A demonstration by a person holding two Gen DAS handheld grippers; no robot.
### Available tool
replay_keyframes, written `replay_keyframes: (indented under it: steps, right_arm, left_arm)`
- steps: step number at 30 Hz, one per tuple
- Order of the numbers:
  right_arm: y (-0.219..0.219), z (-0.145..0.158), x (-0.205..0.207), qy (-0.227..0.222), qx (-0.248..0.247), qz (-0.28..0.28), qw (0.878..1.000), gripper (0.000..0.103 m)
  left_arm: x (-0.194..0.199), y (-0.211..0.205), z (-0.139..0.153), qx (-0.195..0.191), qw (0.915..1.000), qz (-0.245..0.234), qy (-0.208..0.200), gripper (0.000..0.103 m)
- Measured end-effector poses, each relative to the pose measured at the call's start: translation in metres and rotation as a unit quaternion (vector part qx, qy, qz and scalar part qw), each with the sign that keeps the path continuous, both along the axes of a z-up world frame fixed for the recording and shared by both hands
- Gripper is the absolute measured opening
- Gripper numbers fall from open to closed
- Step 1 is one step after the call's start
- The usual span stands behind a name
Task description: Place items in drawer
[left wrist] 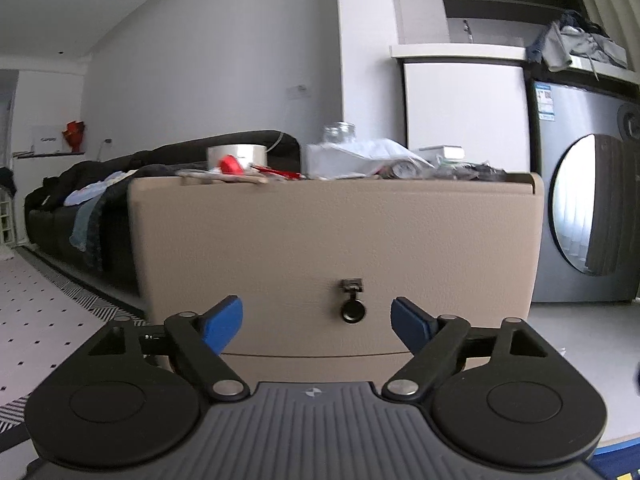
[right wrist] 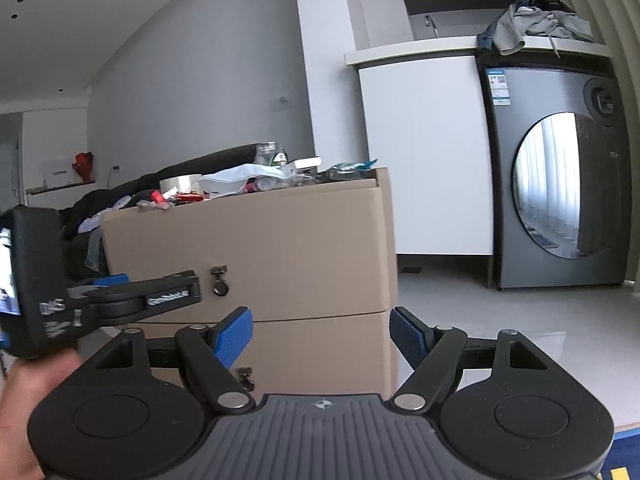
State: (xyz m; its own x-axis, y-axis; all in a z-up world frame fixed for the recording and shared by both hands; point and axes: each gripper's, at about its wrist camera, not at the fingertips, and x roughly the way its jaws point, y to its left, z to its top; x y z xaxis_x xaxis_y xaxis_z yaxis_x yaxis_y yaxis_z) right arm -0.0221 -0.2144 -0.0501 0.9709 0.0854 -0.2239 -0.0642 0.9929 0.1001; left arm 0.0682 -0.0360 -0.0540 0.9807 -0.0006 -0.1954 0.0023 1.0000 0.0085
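A beige drawer cabinet (left wrist: 336,236) fills the left wrist view, its upper drawer shut, with a black ring pull (left wrist: 353,311) on the front. My left gripper (left wrist: 317,322) is open, blue pads on either side of that pull, a short way from it. In the right wrist view the cabinet (right wrist: 280,240) stands ahead-left with an upper pull (right wrist: 219,287) and a lower pull (right wrist: 245,380). My right gripper (right wrist: 322,336) is open and holds nothing. The left gripper (right wrist: 120,292) shows at the left, held by a hand (right wrist: 24,408). A clutter of items (left wrist: 320,164) lies on top.
A black sofa (left wrist: 80,200) with clothes runs along the left wall. A grey washing machine (right wrist: 560,184) and a white cupboard (right wrist: 424,152) stand to the right. Clothes (right wrist: 532,24) lie on the counter above. Pale floor (right wrist: 480,312) lies right of the cabinet.
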Motion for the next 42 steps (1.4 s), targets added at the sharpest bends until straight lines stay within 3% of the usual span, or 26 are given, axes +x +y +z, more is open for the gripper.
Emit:
replay_keyframes:
  steps: [14, 24, 31, 37, 42]
  right_arm:
    - [0.013, 0.002, -0.001, -0.004, -0.01, 0.02, 1.0, 0.079]
    - [0.033, 0.006, -0.009, -0.033, -0.053, 0.04, 0.997, 0.079]
    - [0.036, 0.0, -0.014, -0.028, -0.04, 0.05, 0.998, 0.079]
    - [0.037, -0.006, -0.019, -0.027, -0.039, 0.054, 0.997, 0.079]
    - [0.037, -0.01, -0.034, -0.057, -0.04, 0.066, 0.995, 0.079]
  left_arm:
    - [-0.06, 0.015, 0.008, 0.019, 0.9995, 0.02, -0.016, 0.103]
    - [-0.089, 0.038, 0.003, -0.035, 0.9991, 0.024, -0.006, 0.103]
    - [-0.105, 0.046, -0.002, -0.023, 0.9988, 0.039, -0.017, 0.103]
    - [-0.117, 0.054, 0.001, -0.042, 0.9977, 0.04, -0.034, 0.103]
    - [-0.122, 0.054, -0.001, -0.045, 0.9979, 0.025, -0.04, 0.103]
